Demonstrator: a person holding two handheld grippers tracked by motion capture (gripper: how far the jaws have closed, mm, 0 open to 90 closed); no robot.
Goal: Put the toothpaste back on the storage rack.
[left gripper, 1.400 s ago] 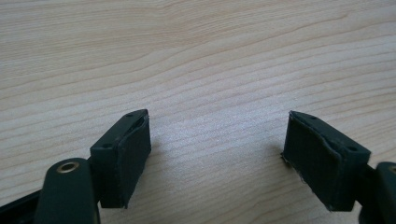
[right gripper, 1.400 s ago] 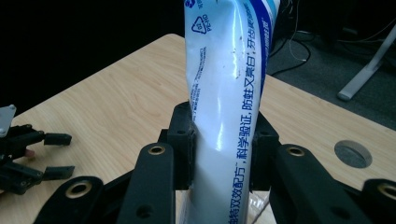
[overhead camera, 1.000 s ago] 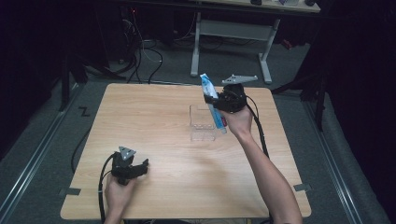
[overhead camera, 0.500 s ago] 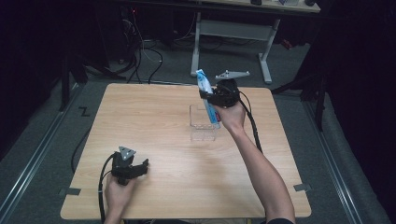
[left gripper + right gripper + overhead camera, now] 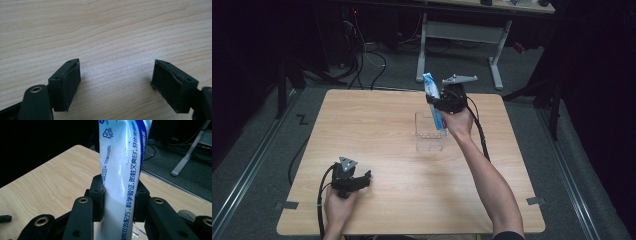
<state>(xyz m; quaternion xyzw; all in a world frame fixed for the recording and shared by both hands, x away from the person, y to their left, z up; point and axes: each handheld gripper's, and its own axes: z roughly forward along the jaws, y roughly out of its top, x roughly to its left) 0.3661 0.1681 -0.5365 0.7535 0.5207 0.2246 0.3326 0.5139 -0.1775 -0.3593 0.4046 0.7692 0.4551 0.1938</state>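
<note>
My right gripper (image 5: 435,101) is shut on a white and blue toothpaste tube (image 5: 433,100), held nearly upright over a clear plastic box (image 5: 430,133) in the middle of the table. The tube's lower end reaches down into the box. In the right gripper view the tube (image 5: 122,170) stands between the two black jaws, which press on its sides. My left gripper (image 5: 362,179) rests low on the table near the front left, open, and its fingers (image 5: 66,83) stand wide apart over bare wood with nothing between them.
The wooden table (image 5: 377,125) has bare room all around the box. Beyond its far edge stand a white desk frame (image 5: 462,35) and cables on the dark floor. Tape marks sit at the table's front corners.
The right gripper has carried the tube slightly left and toward the far side, over the box. The left gripper has stayed in place.
</note>
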